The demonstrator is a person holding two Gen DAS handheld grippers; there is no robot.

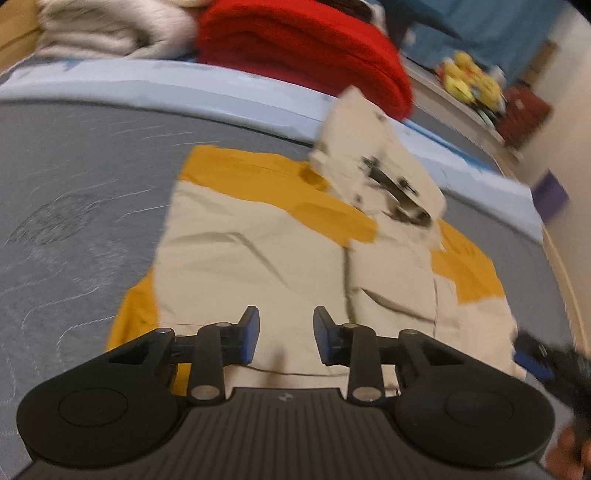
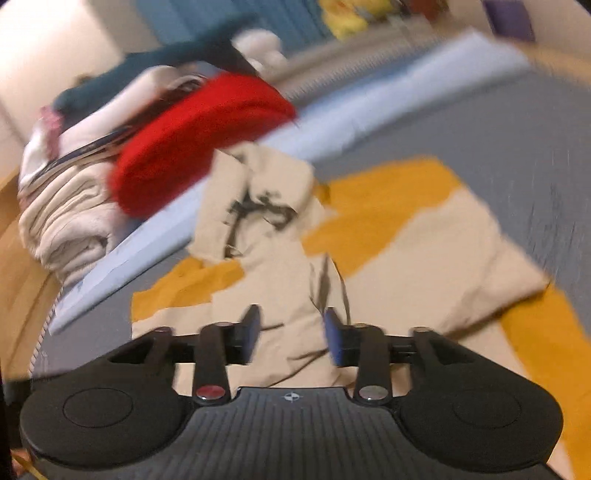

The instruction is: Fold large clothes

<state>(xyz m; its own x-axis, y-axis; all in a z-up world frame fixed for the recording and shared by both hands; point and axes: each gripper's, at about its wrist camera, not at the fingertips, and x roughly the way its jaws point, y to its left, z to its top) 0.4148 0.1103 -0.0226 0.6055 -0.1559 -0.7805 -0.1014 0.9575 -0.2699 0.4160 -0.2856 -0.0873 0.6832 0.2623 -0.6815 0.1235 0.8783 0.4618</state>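
Beige-and-mustard garment [image 1: 266,254] lies spread on the grey bed [image 1: 81,206], partly folded, with mustard panels showing at its far edge and along both sides; in the right wrist view the same garment [image 2: 399,258] fills the middle of the picture. One beige flap [image 1: 369,155] with a dark print stands up from the cloth's far side, blurred, and touches neither pair of tongs. Left tongs [image 1: 285,338] hover just above the near beige edge with their blue pads apart and nothing pinched between them. Right tongs [image 2: 291,338] are likewise parted over a raised crease of the beige cloth, with no fabric visibly clamped; part of them shows as a blurred dark shape at the right edge of the left wrist view [image 1: 546,362]. Behind the garment, past a pale blue sheet [image 1: 221,92], a red folded item [image 1: 306,48] sits beside a heap of cream fabric [image 1: 110,26], touching it. No box, basket or other container can be made out; the yellow things [image 1: 471,79] on the far ledge are too blurred to identify.
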